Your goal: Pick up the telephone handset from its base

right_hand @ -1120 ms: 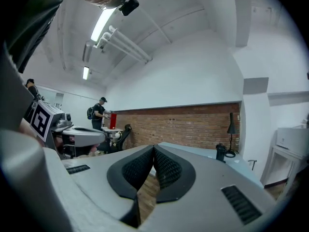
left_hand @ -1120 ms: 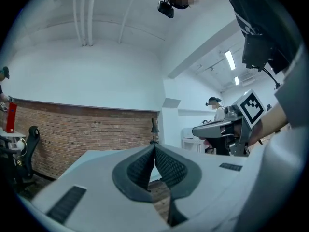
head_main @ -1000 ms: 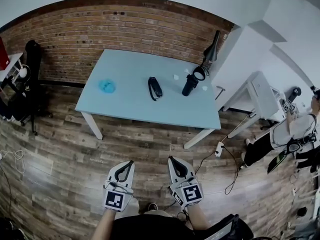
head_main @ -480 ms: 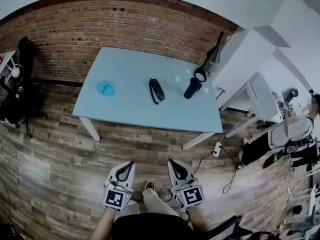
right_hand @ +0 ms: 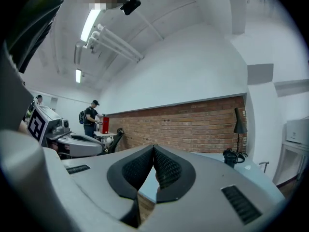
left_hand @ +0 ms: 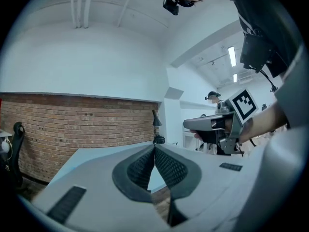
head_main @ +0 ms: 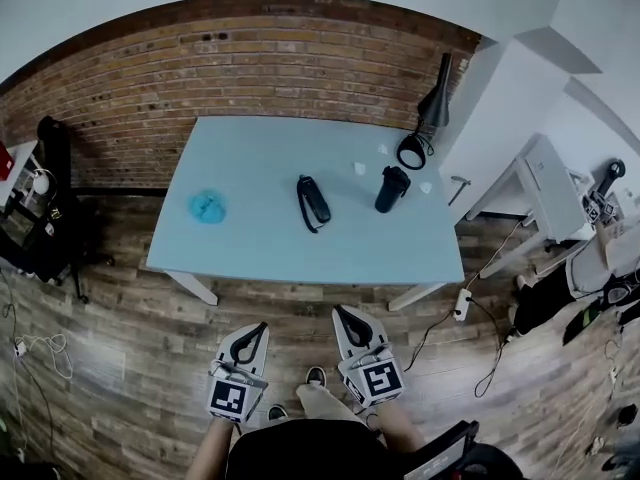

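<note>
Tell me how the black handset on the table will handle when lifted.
The handset looks rigid and elongated, so it should probably stay stiff in the jaws. It lies flat on the table, so rolling seems unlikely. A thin dark loop along its side may be a cord that could drag.

The table (head_main: 260, 253) bears a telephone (head_main: 313, 202), a blue lump (head_main: 207, 206), a bottle (head_main: 392, 189), a lamp (head_main: 434, 108).

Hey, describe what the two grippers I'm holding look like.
The left gripper and right gripper are alike: pale grey wedge-shaped bodies tapering to a point, jaws lined with black cross-hatched pads. Each carries a white cube with black square markers at its rear. The person wears a black top.
</note>
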Motion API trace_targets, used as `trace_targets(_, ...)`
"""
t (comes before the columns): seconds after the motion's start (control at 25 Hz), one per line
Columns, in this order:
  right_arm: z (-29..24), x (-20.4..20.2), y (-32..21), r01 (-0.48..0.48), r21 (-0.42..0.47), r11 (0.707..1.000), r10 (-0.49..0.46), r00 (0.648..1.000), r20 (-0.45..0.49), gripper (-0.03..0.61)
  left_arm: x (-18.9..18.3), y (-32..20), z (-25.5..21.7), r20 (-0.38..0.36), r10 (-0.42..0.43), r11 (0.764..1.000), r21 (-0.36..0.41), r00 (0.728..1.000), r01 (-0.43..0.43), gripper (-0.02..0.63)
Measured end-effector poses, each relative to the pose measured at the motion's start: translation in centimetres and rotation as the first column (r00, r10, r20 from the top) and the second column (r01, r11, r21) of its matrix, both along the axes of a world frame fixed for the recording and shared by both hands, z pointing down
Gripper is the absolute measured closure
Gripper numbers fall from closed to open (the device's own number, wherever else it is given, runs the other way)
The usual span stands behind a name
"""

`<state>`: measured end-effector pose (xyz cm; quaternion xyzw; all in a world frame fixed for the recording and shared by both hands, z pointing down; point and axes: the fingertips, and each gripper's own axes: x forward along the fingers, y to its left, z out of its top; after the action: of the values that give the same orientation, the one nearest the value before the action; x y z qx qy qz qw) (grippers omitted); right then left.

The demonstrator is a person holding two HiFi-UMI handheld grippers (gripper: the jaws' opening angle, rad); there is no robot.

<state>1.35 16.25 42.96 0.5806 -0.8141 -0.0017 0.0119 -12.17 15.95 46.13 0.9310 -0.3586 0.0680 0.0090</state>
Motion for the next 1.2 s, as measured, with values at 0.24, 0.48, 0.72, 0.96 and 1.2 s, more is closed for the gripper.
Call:
trace_targets(0.24, 1.6, 5.5, -3.2, -0.015, -0.036, 0.999, 0.017, 0.998, 0.058, 0.569, 4.3, -3.9, 0.3, 0.015, -0.033, 0.999, -0.043, 0.999, 0.034, 0.597)
trace_targets(0.48, 3.3, 8.3, -6.1, -0.024, -0.063, 0.998, 0.029, 0.996, 0.089, 0.569, 6.4, -5.9, 1.7, 0.05, -0.034, 0.997, -0.069, 0.998, 0.037, 0.597)
trace_targets(0.72, 4.0, 9.6, -9.0, -0.059, -0.081, 0.995, 0.065, 0.994, 0.085, 0.569, 7.7, -8.6, 2.5, 0.038, 0.002, 0.997, -0.082, 0.999, 0.001, 0.597)
trace_targets(0.96, 2.4, 8.3, -12.8, -0.077, -0.051, 0.996, 0.078, 0.997, 0.016, 0.569, 7.1, -13.9, 2.3, -0.007, 0.043, 0.997, -0.066, 0.999, -0.043, 0.597)
trace_targets(1.2, -0.3, 7.5, -17.6, -0.13, -0.059, 0.99, 0.128, 0.991, -0.042, 0.569, 7.6, -18.9, 0.8, -0.044, 0.126, 0.991, -0.049, 0.991, -0.128, 0.597)
